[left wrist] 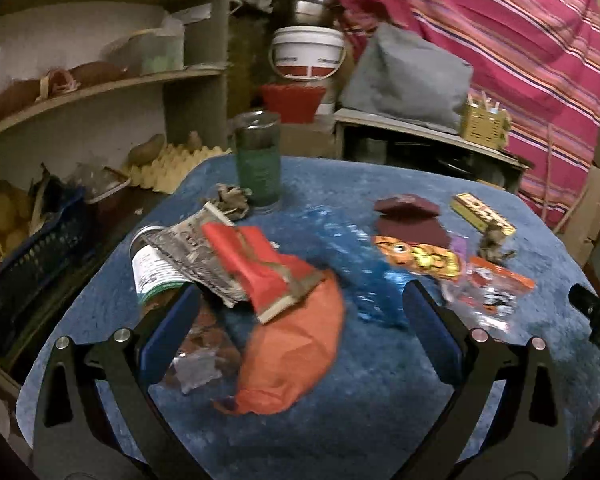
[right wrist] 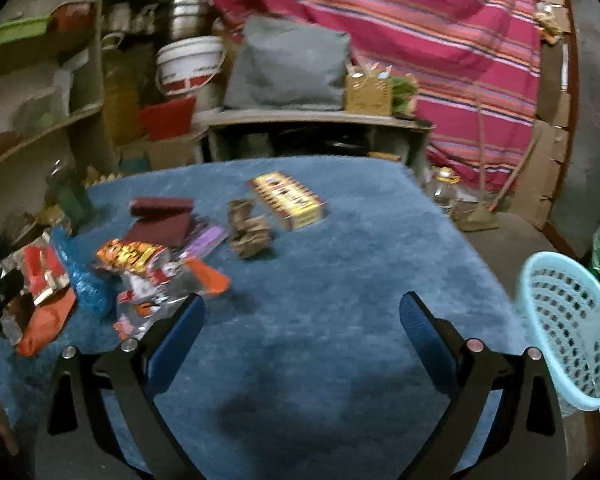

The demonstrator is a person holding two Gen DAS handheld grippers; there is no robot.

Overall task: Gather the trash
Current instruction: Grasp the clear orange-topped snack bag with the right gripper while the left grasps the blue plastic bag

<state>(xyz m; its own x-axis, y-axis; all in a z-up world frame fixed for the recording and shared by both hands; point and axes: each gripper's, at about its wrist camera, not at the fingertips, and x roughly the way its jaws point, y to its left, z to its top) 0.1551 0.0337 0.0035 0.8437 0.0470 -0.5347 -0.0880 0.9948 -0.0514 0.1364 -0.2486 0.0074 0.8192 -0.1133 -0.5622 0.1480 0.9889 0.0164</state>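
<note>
My left claw (left wrist: pixel 300 320) stands with its jaws wide apart, nothing pressed between them, above an orange-red wrapper (left wrist: pixel 292 356) lying flat on the blue cloth (left wrist: pixel 360 420). My right claw (right wrist: pixel 300 320) is just as wide apart, with only bare cloth under it. At two o'clock of the right claw, a pale blue mesh basket (right wrist: pixel 572 332) sits at the table edge. The trash lies at ten o'clock of it: a clear printed packet (right wrist: pixel 152 300) nearest, an orange snack bag (right wrist: pixel 132 256), then a crumpled brown scrap (right wrist: pixel 248 232) and a yellow box (right wrist: pixel 288 200) toward twelve. From the left claw, a tipped tin (left wrist: pixel 152 264) under torn paper lies at ten o'clock, with a green glass (left wrist: pixel 258 160) standing behind at eleven.
</note>
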